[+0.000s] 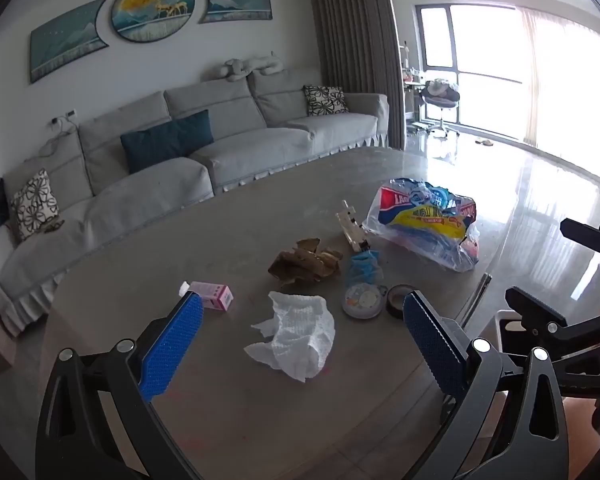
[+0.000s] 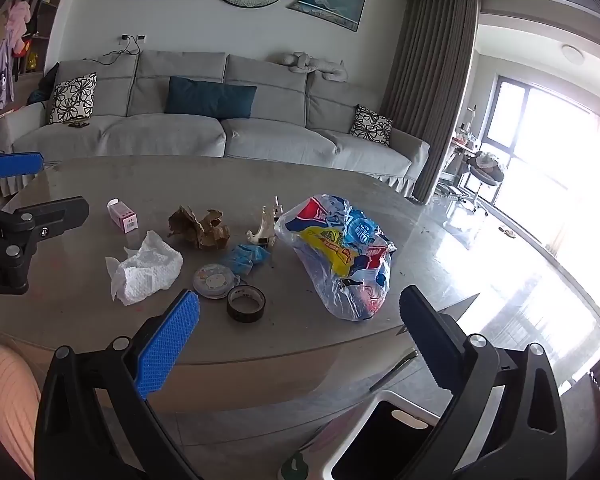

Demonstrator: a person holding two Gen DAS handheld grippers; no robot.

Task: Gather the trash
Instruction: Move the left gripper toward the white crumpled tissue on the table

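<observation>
Trash lies scattered on a grey table [image 1: 220, 400]: a crumpled white tissue [image 1: 296, 334], a pink carton [image 1: 214, 295], brown crumpled paper [image 1: 306, 265], a blue wad [image 1: 363, 267], a round lid [image 1: 363, 300], a tape roll [image 2: 246, 303] and a printed plastic bag [image 1: 426, 222]. My left gripper [image 1: 300, 340] hovers open above the tissue, nothing between its blue pads. My right gripper [image 2: 300, 328] stands open over the table's near edge, short of the tape roll and the bag [image 2: 340, 256]. A white bin [image 2: 384, 440] with a dark opening sits below it.
A grey sofa [image 1: 180, 152] with cushions runs behind the table. A small white wooden piece [image 1: 354, 226] stands beside the bag. Glossy floor [image 1: 540, 200] and bright windows lie to the right. The right gripper's black frame [image 1: 560, 320] shows at the edge of the left view.
</observation>
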